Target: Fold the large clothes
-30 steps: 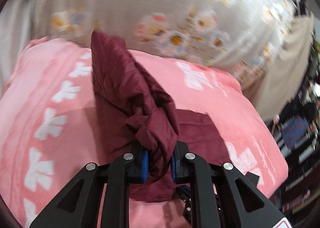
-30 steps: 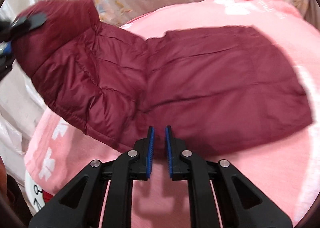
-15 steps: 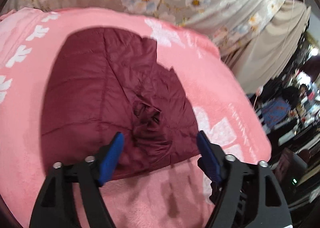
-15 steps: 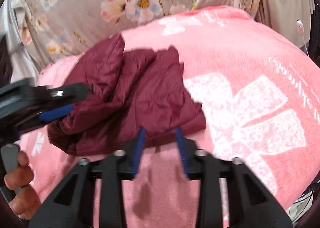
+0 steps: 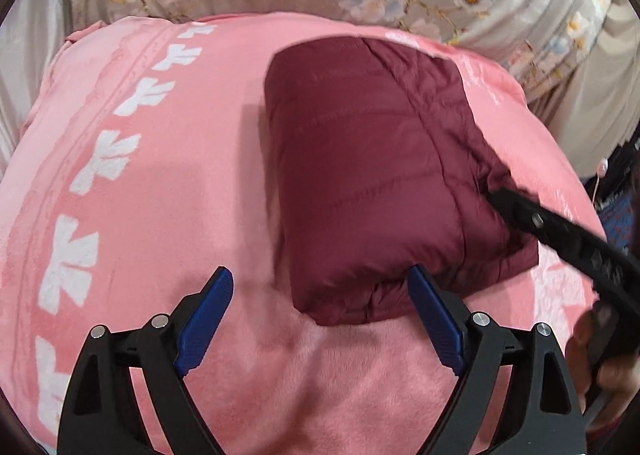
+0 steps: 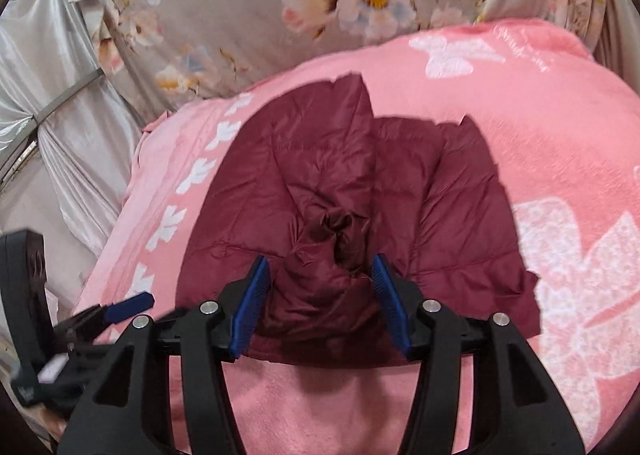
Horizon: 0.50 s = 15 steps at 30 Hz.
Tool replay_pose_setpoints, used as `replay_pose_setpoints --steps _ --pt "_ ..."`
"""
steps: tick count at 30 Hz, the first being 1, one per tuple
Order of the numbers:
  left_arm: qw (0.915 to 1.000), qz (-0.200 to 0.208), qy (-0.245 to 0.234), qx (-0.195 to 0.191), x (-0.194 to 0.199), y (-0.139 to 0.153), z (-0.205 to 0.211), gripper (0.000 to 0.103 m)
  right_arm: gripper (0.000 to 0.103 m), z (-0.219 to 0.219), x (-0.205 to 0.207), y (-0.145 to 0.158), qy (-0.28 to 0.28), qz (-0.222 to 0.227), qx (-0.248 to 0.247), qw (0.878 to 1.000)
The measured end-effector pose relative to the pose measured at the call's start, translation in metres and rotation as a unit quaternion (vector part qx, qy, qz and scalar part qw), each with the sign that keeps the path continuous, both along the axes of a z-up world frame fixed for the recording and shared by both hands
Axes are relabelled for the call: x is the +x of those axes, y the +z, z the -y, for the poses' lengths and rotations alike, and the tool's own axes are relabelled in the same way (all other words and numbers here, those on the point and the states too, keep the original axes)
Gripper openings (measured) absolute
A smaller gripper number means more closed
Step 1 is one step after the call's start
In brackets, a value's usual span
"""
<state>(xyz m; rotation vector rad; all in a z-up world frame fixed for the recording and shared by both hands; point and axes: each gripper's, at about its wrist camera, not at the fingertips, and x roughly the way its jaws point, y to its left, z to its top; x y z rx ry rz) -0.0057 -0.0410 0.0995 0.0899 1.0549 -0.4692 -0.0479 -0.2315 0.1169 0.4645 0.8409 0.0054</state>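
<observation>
The maroon quilted jacket (image 5: 372, 183), a second ago lifted and bunched in the left gripper (image 5: 320, 319), now lies folded into a compact block on the pink blanket (image 5: 168, 183), toward its far right part. The left gripper's jaws, then clamped on the fabric, are opening and stand wide; only the near edge of the jacket shows between them, and the pads (image 5: 434, 319) do not press on it, the left pad standing over bare blanket.

The right gripper (image 6: 320, 295), earlier nearly closed at the jacket's near hem, stands part open, its pads (image 6: 250, 307) flanking a puckered knot of fabric; whether they touch it cannot be told. In the left wrist view one of its black fingers lies against the jacket's right edge, with the person's hand (image 5: 600, 367) behind it at the near right.

The blanket carries white bow motifs and faint script lettering at the far right, too blurred to read. A floral curtain (image 6: 304, 3) hangs behind the bed. No containers are in view.
</observation>
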Motion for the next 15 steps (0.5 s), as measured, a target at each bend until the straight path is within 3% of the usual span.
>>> replay_pose_setpoints --steps 1,4,6,7,9,11,15 --pt "0.9999 -0.002 -0.007 0.009 -0.001 -0.005 0.003 0.086 0.022 0.001 0.002 -0.002 0.0 -0.006 0.004 1.0" --pt "0.9993 0.008 -0.01 0.036 0.001 -0.02 0.013 0.086 0.008 0.015 -0.009 0.006 -0.011 0.015 0.006 1.0" --pt "0.9989 0.006 -0.004 0.047 0.006 -0.028 0.019 0.081 0.006 0.029 -0.025 0.021 -0.04 0.039 -0.022 0.998" --pt "0.9991 0.0 -0.003 0.043 0.009 -0.031 0.02 0.073 0.006 0.038 -0.034 0.026 -0.06 0.043 -0.038 0.997" --pt "0.9992 -0.033 -0.011 0.019 0.015 -0.04 0.023 0.066 0.006 0.051 -0.045 0.027 -0.084 0.033 -0.055 0.994" --pt "0.9983 -0.055 -0.017 0.01 0.016 -0.048 0.03 0.055 0.005 0.061 -0.054 0.016 -0.099 0.013 -0.062 0.993" --pt "0.9976 -0.063 -0.014 0.025 0.014 -0.06 0.038 0.05 0.005 0.066 -0.063 -0.026 -0.125 -0.043 -0.09 0.987"
